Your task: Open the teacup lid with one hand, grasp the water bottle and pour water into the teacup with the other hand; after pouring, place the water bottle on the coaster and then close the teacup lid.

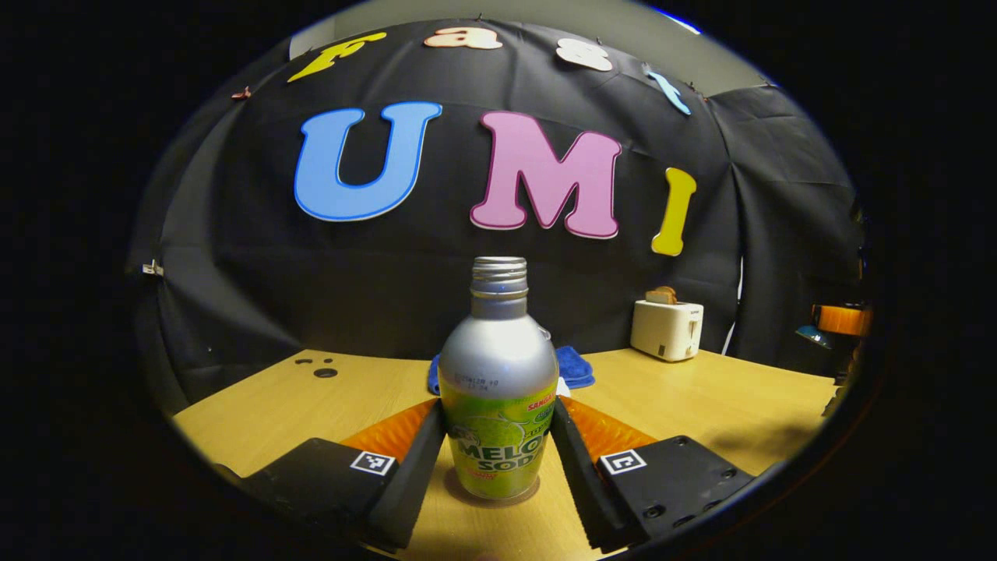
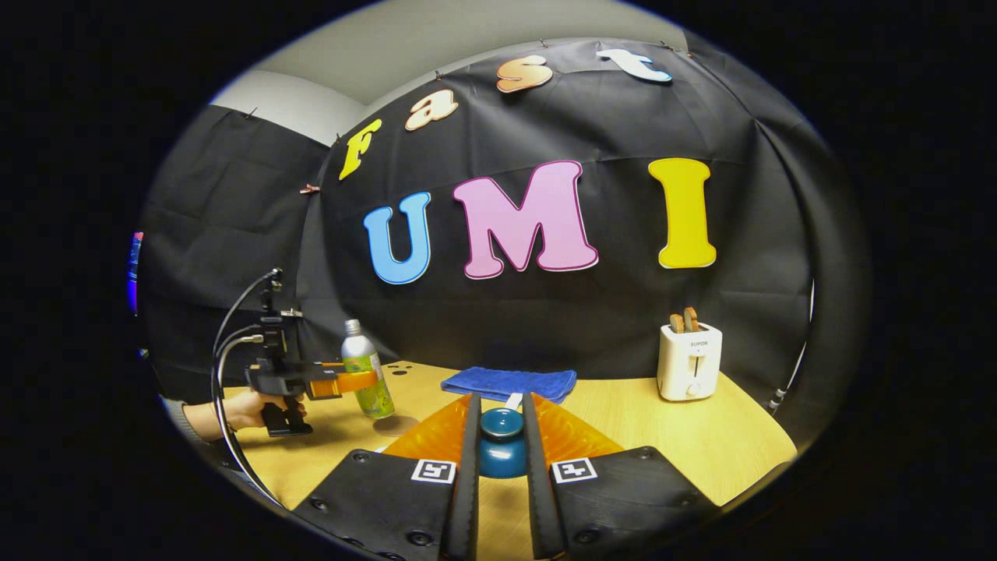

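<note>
Soda bottle [image 1: 498, 389]: silver top, green/yellow label. Teacup lid [image 2: 502, 425]: dark teal-blue. Towel [image 2: 510, 383]: blue. Toaster [image 2: 688, 361]: white, far right. Table [image 1: 701, 405]: light wood.

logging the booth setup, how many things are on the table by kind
bottle: 1
teacup lid: 1
blue cloth: 1
toaster: 1
total: 4

- You get dim booth light from above; the tabletop [image 1: 701, 397] stays bright.
- The water bottle [image 1: 498, 382] shows glare on its shoulder.
- Fisheye bends both views' edges.
</note>
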Tool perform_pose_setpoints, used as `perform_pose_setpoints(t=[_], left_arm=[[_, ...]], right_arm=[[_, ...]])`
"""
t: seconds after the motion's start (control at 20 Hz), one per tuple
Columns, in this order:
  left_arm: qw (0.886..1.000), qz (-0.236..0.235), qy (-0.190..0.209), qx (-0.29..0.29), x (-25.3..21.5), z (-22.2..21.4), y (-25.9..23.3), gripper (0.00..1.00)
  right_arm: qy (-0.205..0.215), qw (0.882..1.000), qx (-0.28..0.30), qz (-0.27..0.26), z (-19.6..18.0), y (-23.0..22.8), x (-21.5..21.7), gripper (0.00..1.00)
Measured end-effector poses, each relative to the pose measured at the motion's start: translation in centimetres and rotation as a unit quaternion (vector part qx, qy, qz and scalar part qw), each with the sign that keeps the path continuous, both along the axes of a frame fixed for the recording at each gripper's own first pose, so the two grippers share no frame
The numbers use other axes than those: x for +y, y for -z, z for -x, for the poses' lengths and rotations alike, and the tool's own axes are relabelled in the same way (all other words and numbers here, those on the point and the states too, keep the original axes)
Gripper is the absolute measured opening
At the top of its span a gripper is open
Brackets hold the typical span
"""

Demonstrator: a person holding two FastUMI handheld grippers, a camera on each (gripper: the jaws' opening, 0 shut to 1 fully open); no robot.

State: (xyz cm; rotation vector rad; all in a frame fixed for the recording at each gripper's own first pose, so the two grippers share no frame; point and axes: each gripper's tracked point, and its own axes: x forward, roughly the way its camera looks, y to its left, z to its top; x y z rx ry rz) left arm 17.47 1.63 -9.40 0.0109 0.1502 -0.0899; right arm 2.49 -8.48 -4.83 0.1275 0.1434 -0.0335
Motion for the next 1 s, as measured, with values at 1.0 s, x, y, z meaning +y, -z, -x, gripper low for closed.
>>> perform_pose_setpoints(t=[1.0], left_arm=[[0.998,-0.048,-0.029,0.019,1.6,4.3,0.9,0.96]], right_arm=[[-0.025,0.999,0.015,-0.022,-1.0,1.5,2.6,0.30]])
